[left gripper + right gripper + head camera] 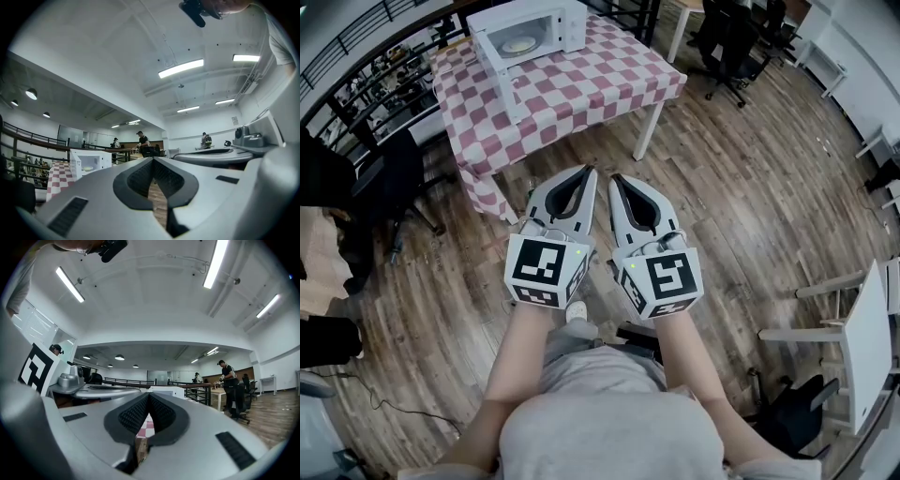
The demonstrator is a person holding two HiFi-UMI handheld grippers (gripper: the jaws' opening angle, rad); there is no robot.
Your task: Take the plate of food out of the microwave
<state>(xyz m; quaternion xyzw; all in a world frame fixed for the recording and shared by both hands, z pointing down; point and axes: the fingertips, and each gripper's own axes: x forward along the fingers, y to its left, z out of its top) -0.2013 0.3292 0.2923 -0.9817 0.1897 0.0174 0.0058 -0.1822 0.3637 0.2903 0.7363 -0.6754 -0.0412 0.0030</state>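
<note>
A white microwave [530,36] stands on the far end of a red-and-white checked table [600,84], its door [499,75] swung open toward me. Inside lies a plate of pale food [518,44]. My left gripper [589,172] and right gripper [616,178] hang side by side close to my body, over the wooden floor, well short of the table. Both are shut with nothing between the jaws. In the left gripper view the left gripper [153,160] points past the microwave [90,162] at the left. In the right gripper view the right gripper [149,395] points at the microwave [164,391].
Black office chairs [741,47] stand beyond the table at the upper right, and another black chair [389,187] to its left. White furniture [862,347] stands at my right. A railing [28,136] runs behind the table. People [143,143] stand far off in the room.
</note>
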